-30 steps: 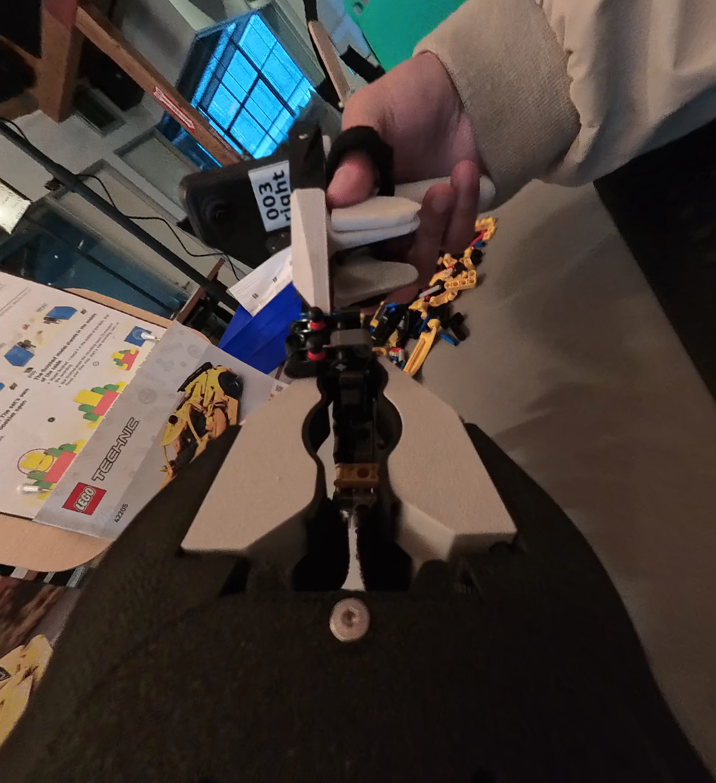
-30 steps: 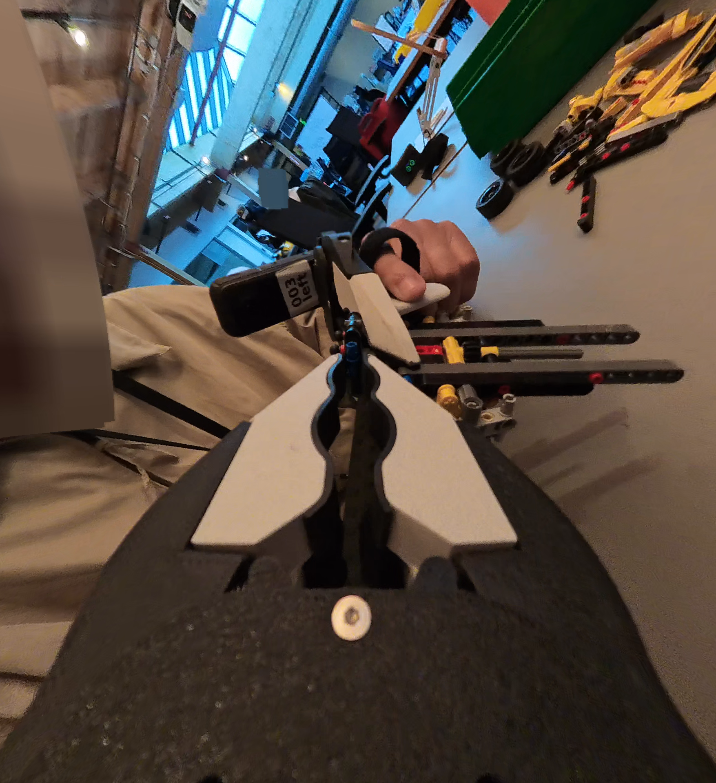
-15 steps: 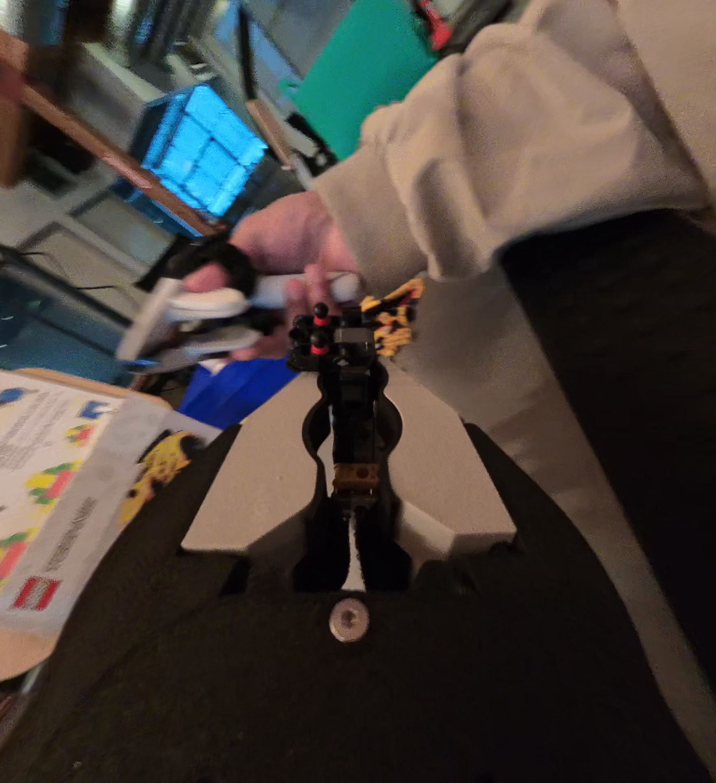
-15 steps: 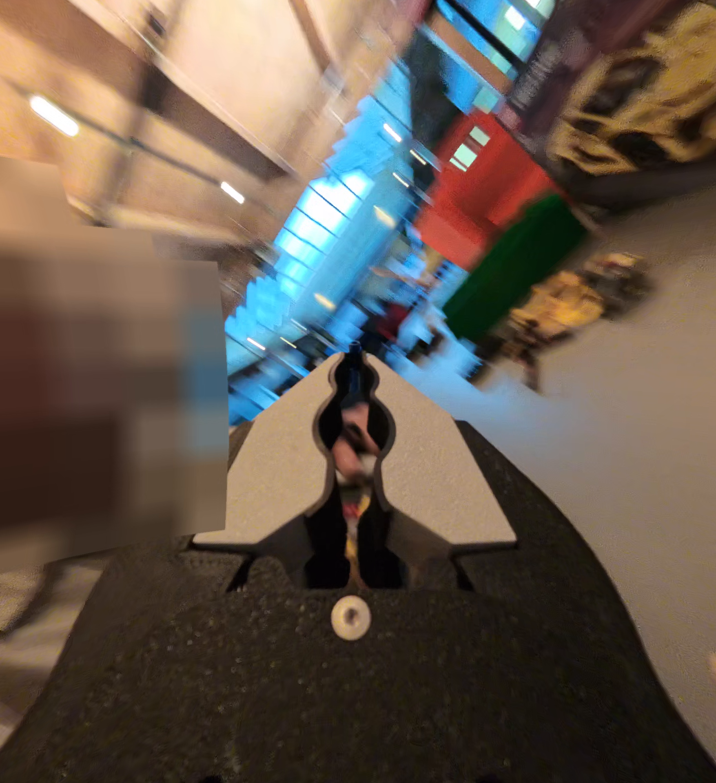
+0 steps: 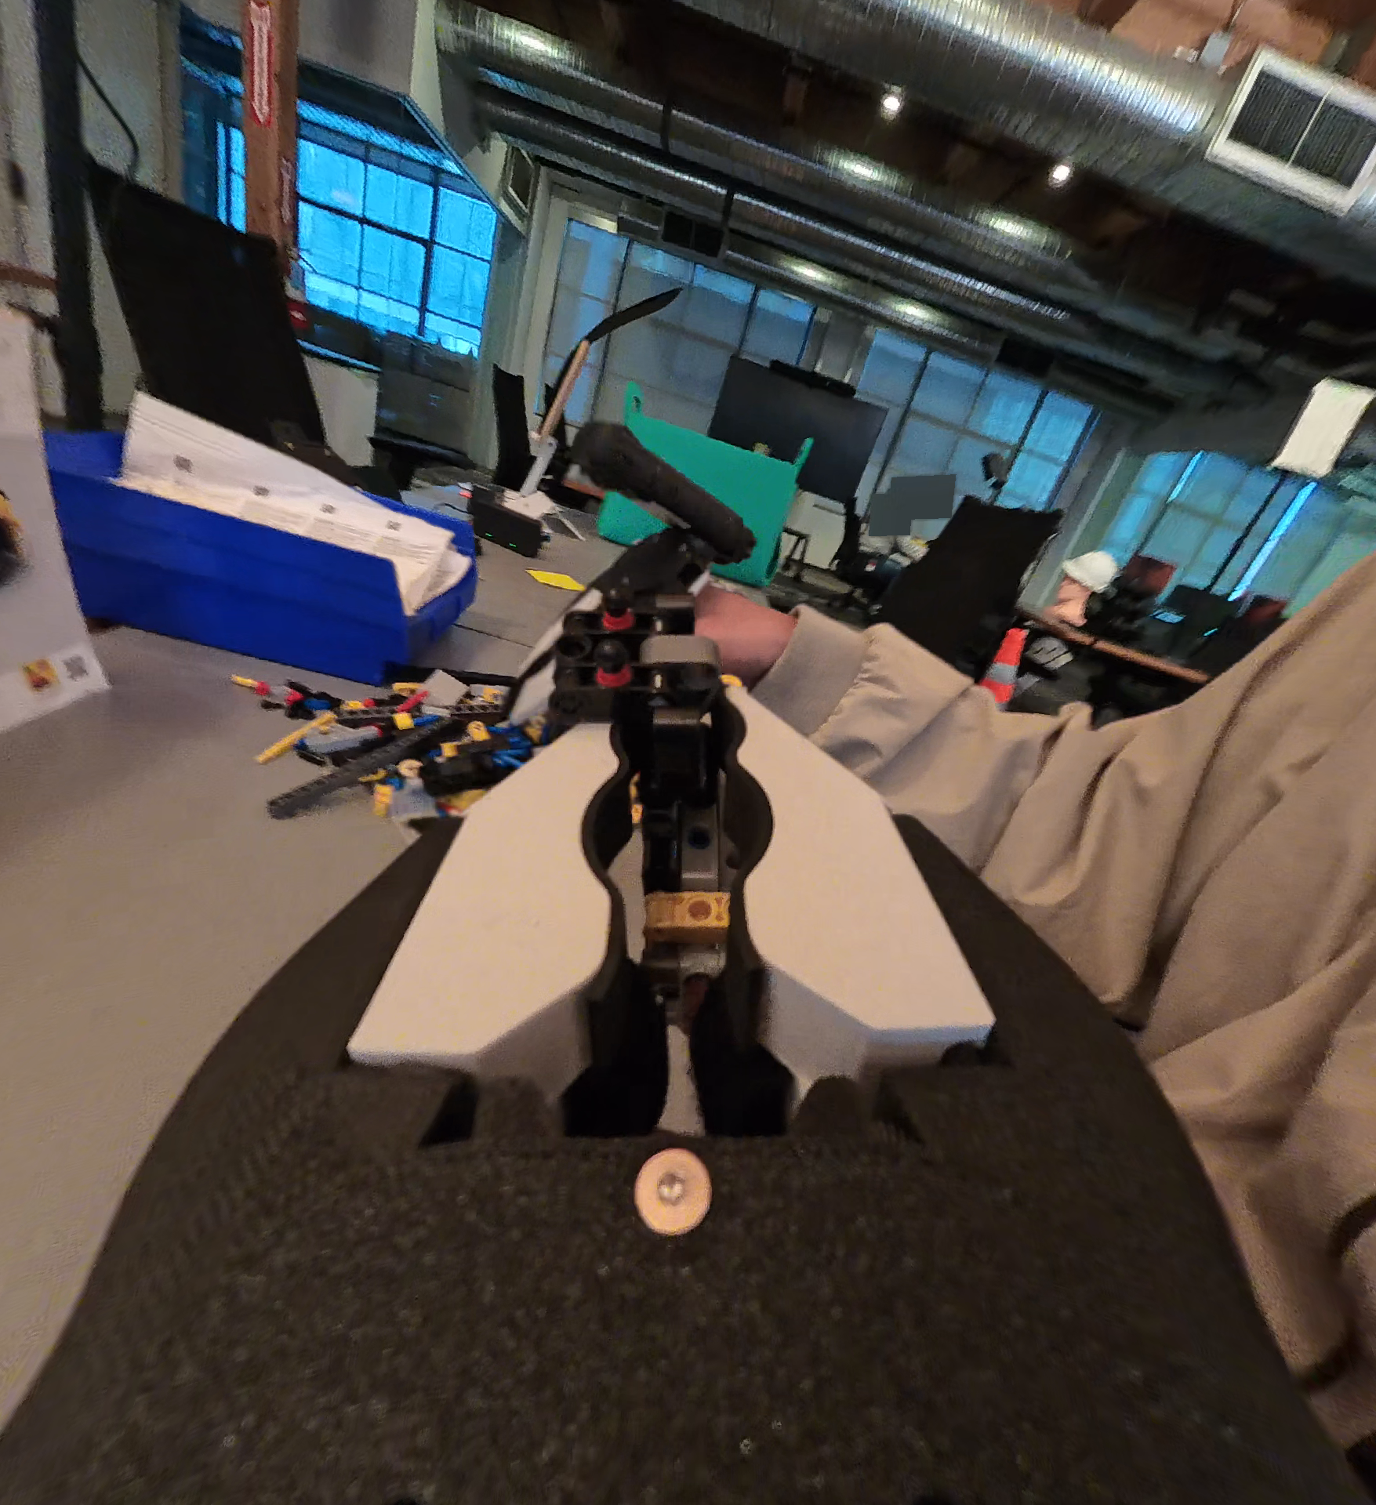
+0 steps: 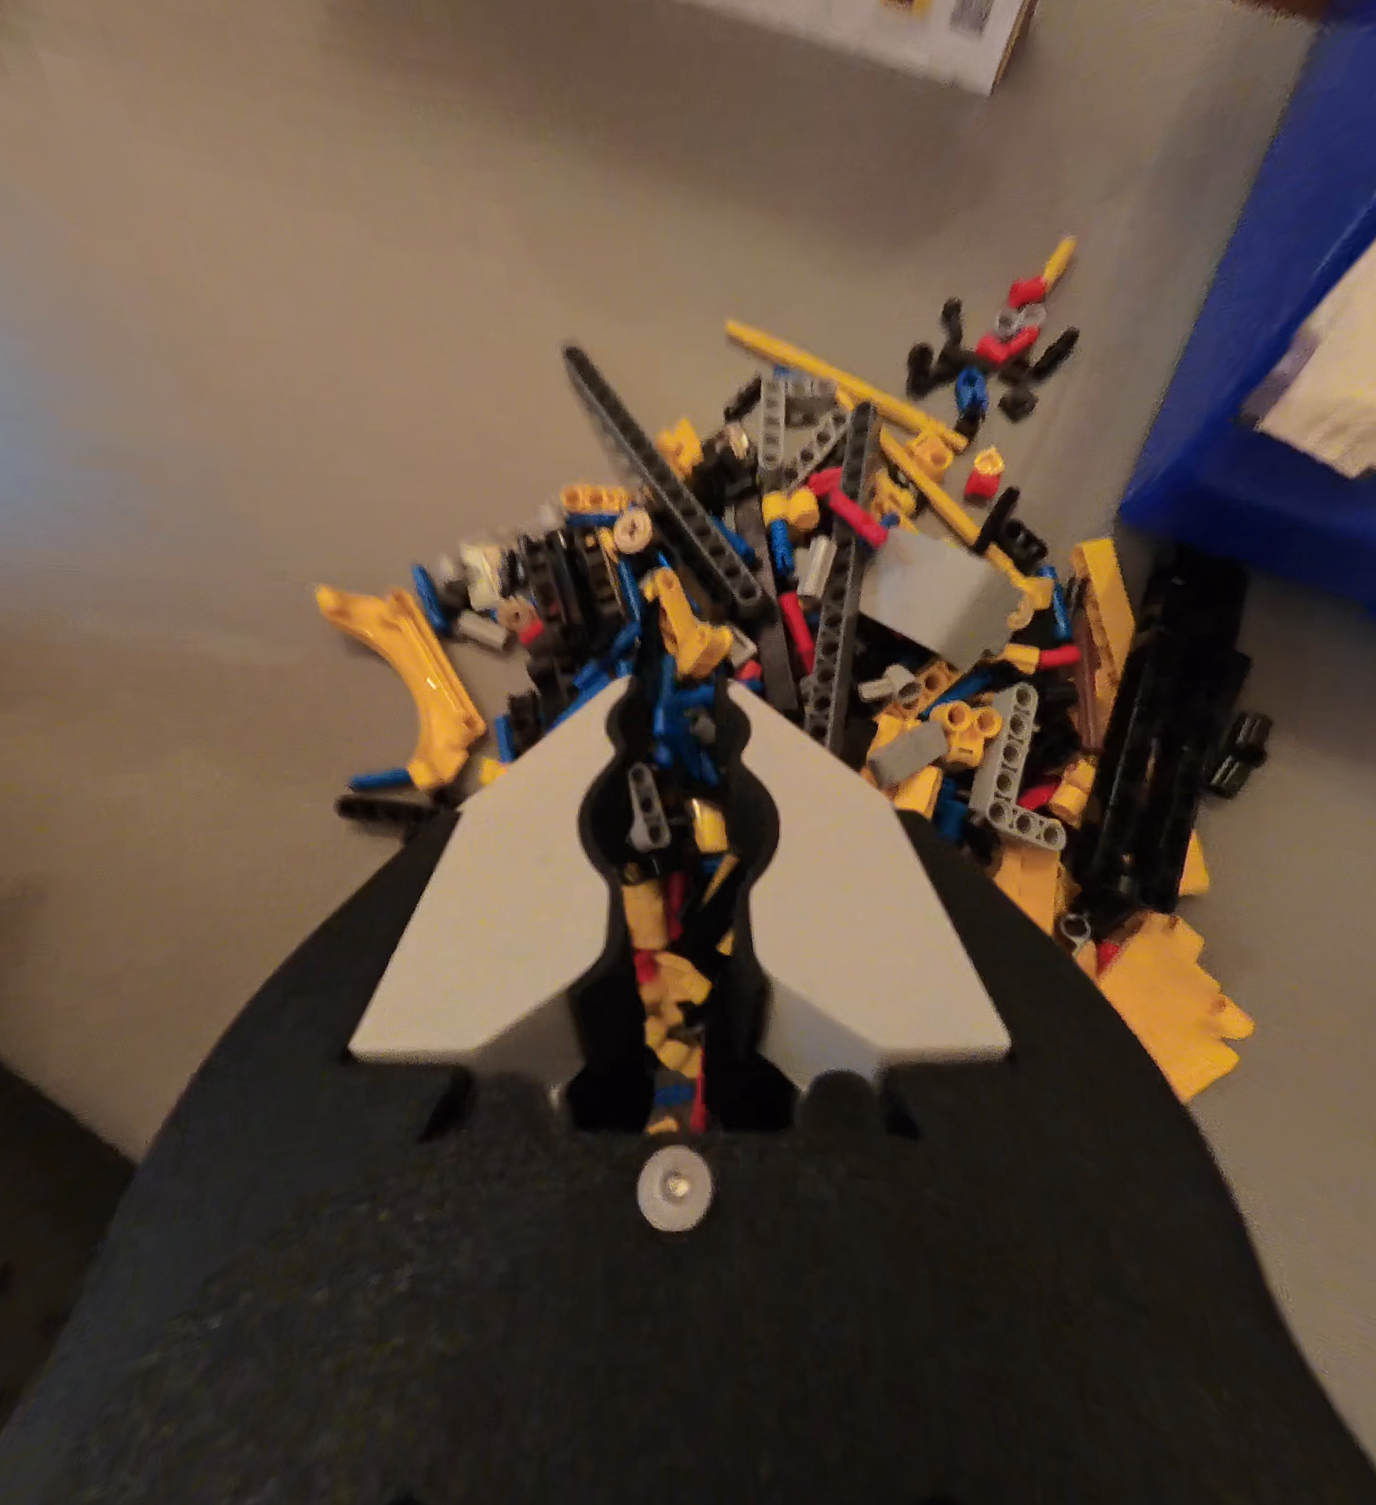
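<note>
Grey table (image 6: 179,326): your left gripper (image 5: 672,717) clamps black beam assembly (image 5: 652,676), raised right of brick pile (image 6: 815,651). Right gripper (image 6: 676,692), jaws nearly closed, apparently empty, hovers over pile; blue bin (image 6: 1279,366) beyond. You seem mid-search for another piece; opening wider comes first.
</note>
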The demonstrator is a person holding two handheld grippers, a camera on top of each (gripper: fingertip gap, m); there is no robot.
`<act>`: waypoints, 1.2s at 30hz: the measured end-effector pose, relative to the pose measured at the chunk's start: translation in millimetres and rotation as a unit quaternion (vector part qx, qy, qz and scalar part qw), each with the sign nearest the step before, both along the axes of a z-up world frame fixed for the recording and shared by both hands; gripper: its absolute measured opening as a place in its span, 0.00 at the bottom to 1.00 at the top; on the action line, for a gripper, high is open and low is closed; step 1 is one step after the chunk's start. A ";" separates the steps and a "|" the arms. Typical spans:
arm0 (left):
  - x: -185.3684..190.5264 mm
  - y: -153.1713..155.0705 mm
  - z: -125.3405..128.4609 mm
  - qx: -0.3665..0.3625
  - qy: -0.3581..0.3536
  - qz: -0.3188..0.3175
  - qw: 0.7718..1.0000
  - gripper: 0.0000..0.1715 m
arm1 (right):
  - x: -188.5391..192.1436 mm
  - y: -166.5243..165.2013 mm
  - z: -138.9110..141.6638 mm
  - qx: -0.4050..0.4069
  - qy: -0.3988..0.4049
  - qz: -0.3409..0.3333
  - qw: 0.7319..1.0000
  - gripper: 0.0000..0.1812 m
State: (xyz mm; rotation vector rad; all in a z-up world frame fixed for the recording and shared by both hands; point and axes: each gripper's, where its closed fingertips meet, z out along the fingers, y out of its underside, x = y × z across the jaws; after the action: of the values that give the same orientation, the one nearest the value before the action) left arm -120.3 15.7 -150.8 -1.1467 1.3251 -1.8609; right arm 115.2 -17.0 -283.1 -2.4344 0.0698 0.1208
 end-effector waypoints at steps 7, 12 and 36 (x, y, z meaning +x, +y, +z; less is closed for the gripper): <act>1.4 7.4 -8.7 -0.109 0.038 -0.058 0.992 0.09 | -157.2 50.2 108.5 0.245 0.159 0.212 0.933 0.17; 5.5 4.8 -29.7 -0.067 0.087 -0.057 0.992 0.09 | -235.2 62.0 108.9 0.212 0.293 0.317 0.877 0.13; 1.2 34.6 -50.3 -0.083 0.130 -0.067 0.986 0.04 | -221.6 63.8 81.1 0.205 0.412 0.310 0.832 0.03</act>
State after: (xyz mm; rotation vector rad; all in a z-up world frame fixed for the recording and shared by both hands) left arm -119.1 50.3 -201.1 -1.4600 1.4401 -2.0010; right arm -106.3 46.8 -202.0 -1.7250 -0.3365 1.3260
